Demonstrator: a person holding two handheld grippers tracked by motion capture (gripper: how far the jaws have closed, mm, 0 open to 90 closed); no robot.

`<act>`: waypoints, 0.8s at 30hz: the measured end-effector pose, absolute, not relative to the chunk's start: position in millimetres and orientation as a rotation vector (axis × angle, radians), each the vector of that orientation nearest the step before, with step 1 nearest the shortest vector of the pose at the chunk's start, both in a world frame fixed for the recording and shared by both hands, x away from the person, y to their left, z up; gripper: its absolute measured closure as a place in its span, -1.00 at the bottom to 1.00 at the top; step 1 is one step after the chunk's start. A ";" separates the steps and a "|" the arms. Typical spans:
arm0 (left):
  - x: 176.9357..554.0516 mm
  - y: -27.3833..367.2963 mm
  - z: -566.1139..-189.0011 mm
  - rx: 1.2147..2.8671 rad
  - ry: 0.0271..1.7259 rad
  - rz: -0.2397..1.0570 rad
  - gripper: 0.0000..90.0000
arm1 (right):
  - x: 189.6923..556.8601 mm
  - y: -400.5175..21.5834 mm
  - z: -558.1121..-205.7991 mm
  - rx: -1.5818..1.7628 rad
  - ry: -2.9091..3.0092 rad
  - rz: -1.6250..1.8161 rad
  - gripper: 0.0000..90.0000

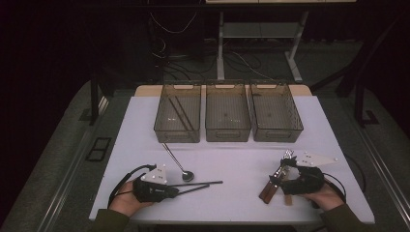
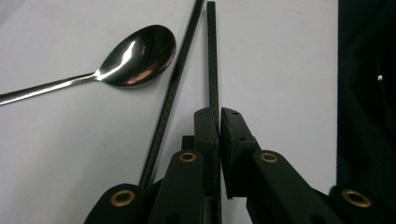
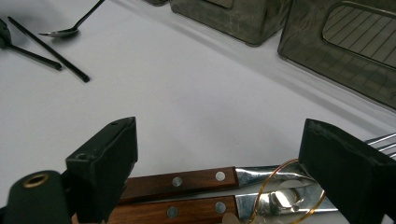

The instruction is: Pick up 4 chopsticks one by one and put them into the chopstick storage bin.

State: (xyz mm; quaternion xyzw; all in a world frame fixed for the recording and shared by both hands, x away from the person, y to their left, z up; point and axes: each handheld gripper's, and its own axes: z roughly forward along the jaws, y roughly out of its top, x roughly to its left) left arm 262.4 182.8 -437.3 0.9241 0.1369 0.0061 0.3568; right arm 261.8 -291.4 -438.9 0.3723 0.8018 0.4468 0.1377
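The left tool is clamped on one black chopstick near its end, low on the desk; its twin lies loose alongside, close to the spoon; lifting could pivot the thin stick out or drag the twin. The right tool stands wide open astride two wood-handled pieces of cutlery, gripping nothing.

Dim surroundings, brightly lit table
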 end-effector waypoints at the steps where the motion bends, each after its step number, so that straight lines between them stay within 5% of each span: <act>1: 262.1 182.7 -437.1 2.378 0.359 0.010 0.90 | 261.2 -291.2 -439.1 1.075 2.318 1.295 -0.73; 24: 271.5 172.9 -420.4 2.284 0.474 -0.029 0.89 | 255.7 -286.9 -442.3 1.036 2.305 1.242 -0.74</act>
